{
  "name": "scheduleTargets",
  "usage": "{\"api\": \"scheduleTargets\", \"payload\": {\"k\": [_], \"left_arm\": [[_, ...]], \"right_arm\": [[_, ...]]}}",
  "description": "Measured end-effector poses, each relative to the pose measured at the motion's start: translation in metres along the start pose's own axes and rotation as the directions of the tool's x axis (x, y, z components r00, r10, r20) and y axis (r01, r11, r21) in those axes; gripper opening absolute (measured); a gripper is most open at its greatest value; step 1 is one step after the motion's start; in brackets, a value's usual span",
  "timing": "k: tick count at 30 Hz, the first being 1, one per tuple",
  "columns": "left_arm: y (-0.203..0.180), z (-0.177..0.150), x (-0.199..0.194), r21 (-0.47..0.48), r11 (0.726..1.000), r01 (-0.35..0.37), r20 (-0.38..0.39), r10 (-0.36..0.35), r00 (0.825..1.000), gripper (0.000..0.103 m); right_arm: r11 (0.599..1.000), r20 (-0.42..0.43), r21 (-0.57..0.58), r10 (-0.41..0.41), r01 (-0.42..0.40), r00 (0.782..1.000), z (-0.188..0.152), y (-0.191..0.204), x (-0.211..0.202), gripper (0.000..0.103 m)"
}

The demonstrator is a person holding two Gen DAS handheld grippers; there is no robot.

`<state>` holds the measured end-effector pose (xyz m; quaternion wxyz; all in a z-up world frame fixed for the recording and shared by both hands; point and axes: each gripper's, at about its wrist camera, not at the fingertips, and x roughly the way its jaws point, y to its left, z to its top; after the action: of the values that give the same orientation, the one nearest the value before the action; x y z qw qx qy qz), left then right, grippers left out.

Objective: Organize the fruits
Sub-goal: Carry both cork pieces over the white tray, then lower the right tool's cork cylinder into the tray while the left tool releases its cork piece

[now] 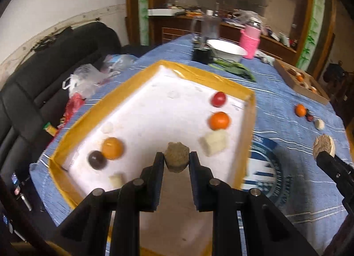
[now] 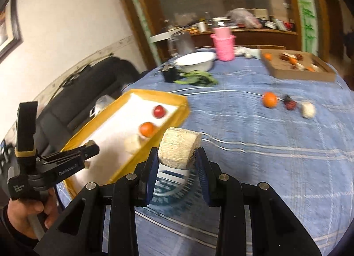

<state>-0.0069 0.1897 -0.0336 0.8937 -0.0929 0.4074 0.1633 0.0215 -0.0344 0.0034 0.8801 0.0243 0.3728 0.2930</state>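
Over the near edge of the yellow-rimmed white foam tray | left tool clamps a brownish spongy chunk | right tool, beside the tray's right rim, grips a pale fibrous cylinder, axis crosswise | tray lies left of it.

Blue striped cloth, yellow-rimmed white tray

In the tray: a red fruit, two orange ones, a dark brown one, cream pieces. Black grippers hold an olive-brown chunk and a cream roll. Pink cup, white bowl.
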Motion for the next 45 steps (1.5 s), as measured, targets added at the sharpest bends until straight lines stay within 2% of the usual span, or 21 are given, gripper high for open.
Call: {"api": "scheduleTargets", "payload": {"k": [8,26,34,45], "left_arm": [[0.023,0.002,0.018,-0.027,0.999,-0.03,-0.024,0.029,0.999,0.025],[0.042,0.024,0.042,-0.058,0.995,-0.081,-0.048,0.078,0.996,0.025],[0.048,0.025,0.052,-0.08,0.992,-0.094,-0.088,0.087,0.992,0.025],[0.054,0.027,0.052,-0.102,0.989,-0.109,-0.101,0.099,0.99,0.026]], "right_arm": [[0.994,-0.05,-0.1,0.042,-0.046,0.998,0.018,0.045,0.044,0.032],[0.989,-0.143,-0.132,0.05,-0.069,0.988,0.043,0.064,0.118,0.032],[0.987,-0.177,-0.144,0.047,-0.073,0.983,0.044,0.064,0.135,0.032],[0.984,-0.189,-0.17,0.029,-0.061,0.982,0.044,0.067,0.141,0.033]]}}
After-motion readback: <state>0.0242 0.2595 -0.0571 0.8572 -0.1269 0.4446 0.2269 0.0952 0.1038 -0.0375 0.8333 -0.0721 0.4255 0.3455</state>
